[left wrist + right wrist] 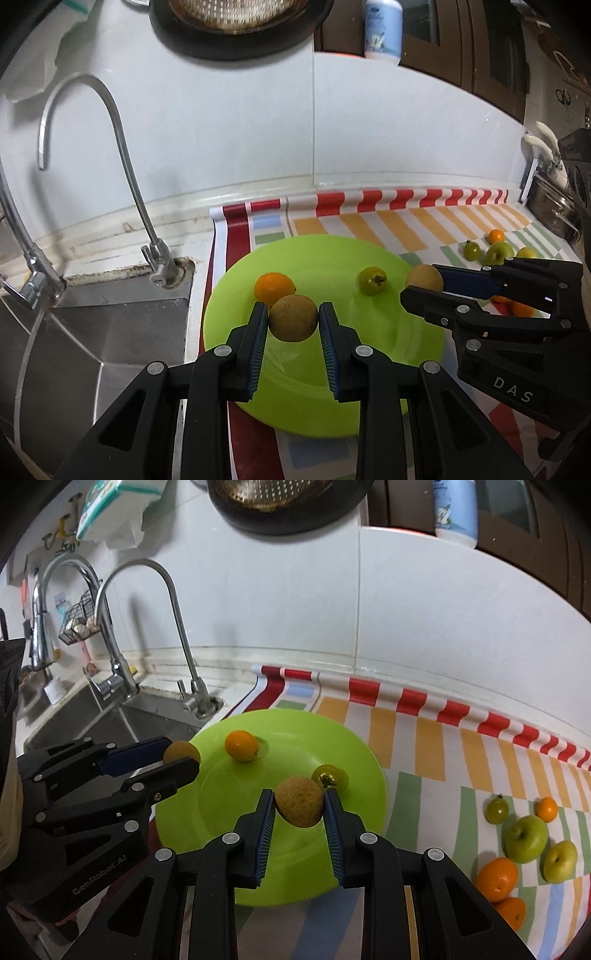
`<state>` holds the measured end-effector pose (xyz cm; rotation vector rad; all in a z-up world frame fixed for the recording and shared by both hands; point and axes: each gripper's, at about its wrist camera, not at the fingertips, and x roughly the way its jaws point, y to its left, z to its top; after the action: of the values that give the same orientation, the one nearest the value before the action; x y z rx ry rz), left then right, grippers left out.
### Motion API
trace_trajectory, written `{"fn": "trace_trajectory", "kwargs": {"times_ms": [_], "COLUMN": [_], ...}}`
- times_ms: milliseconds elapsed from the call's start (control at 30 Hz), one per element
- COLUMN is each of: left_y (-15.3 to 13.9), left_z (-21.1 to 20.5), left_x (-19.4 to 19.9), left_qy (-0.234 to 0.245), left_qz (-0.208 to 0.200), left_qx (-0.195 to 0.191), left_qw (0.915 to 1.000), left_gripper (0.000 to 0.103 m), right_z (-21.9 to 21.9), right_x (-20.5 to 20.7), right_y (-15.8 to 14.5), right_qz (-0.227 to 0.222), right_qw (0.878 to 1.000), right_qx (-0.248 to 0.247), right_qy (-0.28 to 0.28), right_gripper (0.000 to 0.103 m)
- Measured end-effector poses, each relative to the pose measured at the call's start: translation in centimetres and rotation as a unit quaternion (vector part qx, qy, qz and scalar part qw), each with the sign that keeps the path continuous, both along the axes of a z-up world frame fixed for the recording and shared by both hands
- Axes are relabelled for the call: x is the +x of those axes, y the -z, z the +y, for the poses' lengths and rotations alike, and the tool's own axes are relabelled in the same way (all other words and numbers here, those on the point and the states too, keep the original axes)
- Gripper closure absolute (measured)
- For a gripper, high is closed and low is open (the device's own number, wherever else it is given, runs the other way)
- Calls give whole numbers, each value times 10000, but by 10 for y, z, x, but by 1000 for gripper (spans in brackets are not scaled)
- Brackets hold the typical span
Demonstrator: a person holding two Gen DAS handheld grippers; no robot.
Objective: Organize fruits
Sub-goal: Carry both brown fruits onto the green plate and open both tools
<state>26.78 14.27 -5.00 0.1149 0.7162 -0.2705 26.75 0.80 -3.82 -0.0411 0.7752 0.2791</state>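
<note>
A lime-green plate (pixel 332 254) (pixel 362 753) lies on a striped mat and bears a small orange (pixel 274 286) (pixel 242 745) and a green tomato (pixel 372 280) (pixel 330 778). My left gripper (pixel 293 320) (pixel 183 755) is shut on a brown round fruit (pixel 293 317) (pixel 181 751) above the plate's left part. My right gripper (pixel 300 806) (pixel 423 282) is shut on a second brown round fruit (pixel 300 801) (pixel 424 277) above the plate's right part. Loose fruits lie on the mat to the right: a green apple (pixel 526 838), a yellow-green apple (pixel 560 860), oranges (pixel 496 878), a green tomato (pixel 496 809).
A steel sink (pixel 92 343) with a curved tap (pixel 110 147) lies left of the plate. The white tiled wall (pixel 258 129) runs behind. A dark colander (pixel 236 26) and a bottle (pixel 382 29) sit high up. A steel pot (pixel 550 210) stands at far right.
</note>
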Motion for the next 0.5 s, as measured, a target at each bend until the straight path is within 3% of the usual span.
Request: {"fn": "trace_trajectory", "kwargs": {"times_ms": [200,300,367,500], "left_y": [10,10,8,0], "left_z": [0,1,2,5], "left_x": [17,21,20,13], "left_qy": [57,41,-2,-107], "left_qz": [115,84,17,-63], "left_qx": [29,87,156,143], "left_qw": [9999,9999,9999,9998], "left_gripper": [74,64,61,52], "right_z": [3,2,0,-5], "right_x": [14,19,19,14], "right_y": [11,14,13,9], "right_qz": [113,113,109,21], "right_qw": [9999,9999,9998,9997], "right_qx": [-46,-66,-64,-117], "right_qy": [-8,62,129,222], "right_gripper": [75,72,63,63]}}
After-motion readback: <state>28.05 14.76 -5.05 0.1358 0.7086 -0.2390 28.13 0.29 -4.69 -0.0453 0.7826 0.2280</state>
